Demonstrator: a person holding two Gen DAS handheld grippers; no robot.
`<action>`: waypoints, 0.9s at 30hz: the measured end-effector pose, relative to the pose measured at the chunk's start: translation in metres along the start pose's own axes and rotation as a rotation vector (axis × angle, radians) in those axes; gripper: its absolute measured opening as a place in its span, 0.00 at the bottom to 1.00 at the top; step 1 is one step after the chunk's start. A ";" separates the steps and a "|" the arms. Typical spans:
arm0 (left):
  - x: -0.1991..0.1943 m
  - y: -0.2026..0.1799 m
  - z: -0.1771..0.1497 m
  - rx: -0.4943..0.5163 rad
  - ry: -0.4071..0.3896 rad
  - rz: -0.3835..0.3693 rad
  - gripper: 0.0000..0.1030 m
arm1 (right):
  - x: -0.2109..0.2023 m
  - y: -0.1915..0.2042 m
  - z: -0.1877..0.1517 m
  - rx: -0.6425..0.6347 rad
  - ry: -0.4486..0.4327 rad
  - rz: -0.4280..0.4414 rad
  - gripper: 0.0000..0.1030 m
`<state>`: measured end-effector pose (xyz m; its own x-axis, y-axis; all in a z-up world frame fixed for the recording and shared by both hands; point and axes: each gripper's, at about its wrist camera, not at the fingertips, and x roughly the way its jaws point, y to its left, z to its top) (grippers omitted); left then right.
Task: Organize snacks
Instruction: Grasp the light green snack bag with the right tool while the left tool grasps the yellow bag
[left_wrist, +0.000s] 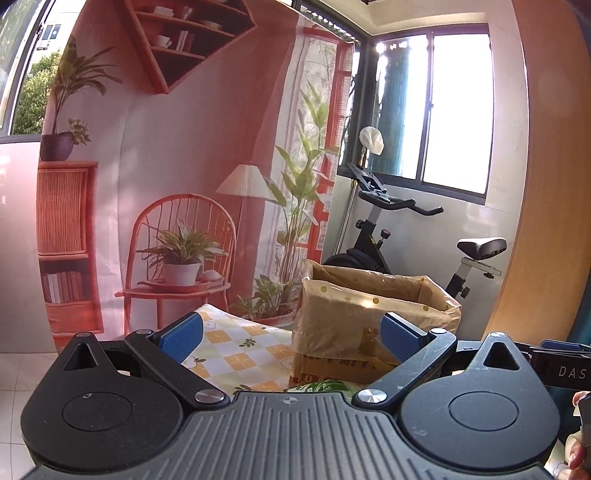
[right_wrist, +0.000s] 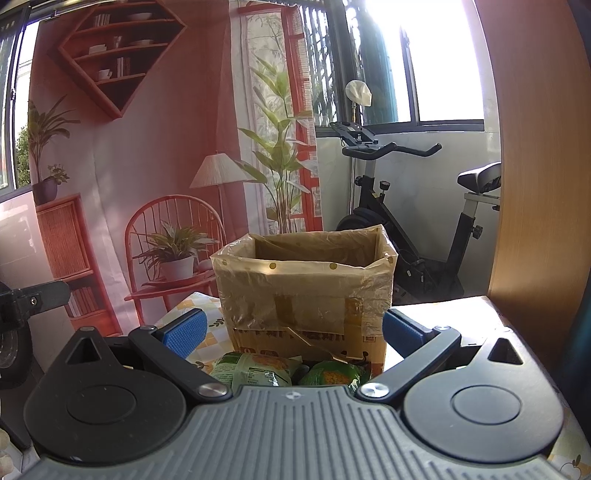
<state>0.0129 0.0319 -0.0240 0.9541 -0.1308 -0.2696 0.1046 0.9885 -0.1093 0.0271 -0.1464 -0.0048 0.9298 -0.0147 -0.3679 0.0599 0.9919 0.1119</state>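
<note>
A cardboard box (right_wrist: 306, 295) lined with a yellowish dotted plastic bag stands open-topped on the checked tablecloth (right_wrist: 207, 325). Two green snack packets (right_wrist: 255, 369) (right_wrist: 332, 374) lie on the cloth in front of the box, just beyond my right gripper's body. My right gripper (right_wrist: 293, 328) is open, its blue pads framing the box front with nothing between them. In the left wrist view the same box (left_wrist: 369, 317) sits ahead and to the right. My left gripper (left_wrist: 291, 332) is open and empty. The top of a green packet (left_wrist: 325, 386) peeks over its body.
A printed backdrop (left_wrist: 177, 166) of a room hangs behind the table. An exercise bike (right_wrist: 399, 206) stands by the window at the right. A wooden panel (right_wrist: 535, 147) rises at the far right. The other gripper's body (left_wrist: 561, 365) and a hand (left_wrist: 578, 454) show at the right edge.
</note>
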 end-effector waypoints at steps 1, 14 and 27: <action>0.006 0.002 -0.003 -0.006 0.021 0.008 1.00 | 0.006 -0.003 -0.005 0.011 0.013 0.003 1.00; 0.072 0.031 -0.028 0.081 0.107 0.080 0.99 | 0.076 -0.016 -0.032 0.030 0.118 0.055 1.00; 0.123 0.066 -0.050 0.030 0.160 0.140 0.92 | 0.204 0.028 -0.049 0.023 0.343 0.176 1.00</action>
<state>0.1234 0.0768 -0.1127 0.9033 0.0003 -0.4291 -0.0153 0.9994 -0.0316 0.2003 -0.1149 -0.1223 0.7514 0.2024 -0.6280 -0.0783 0.9724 0.2198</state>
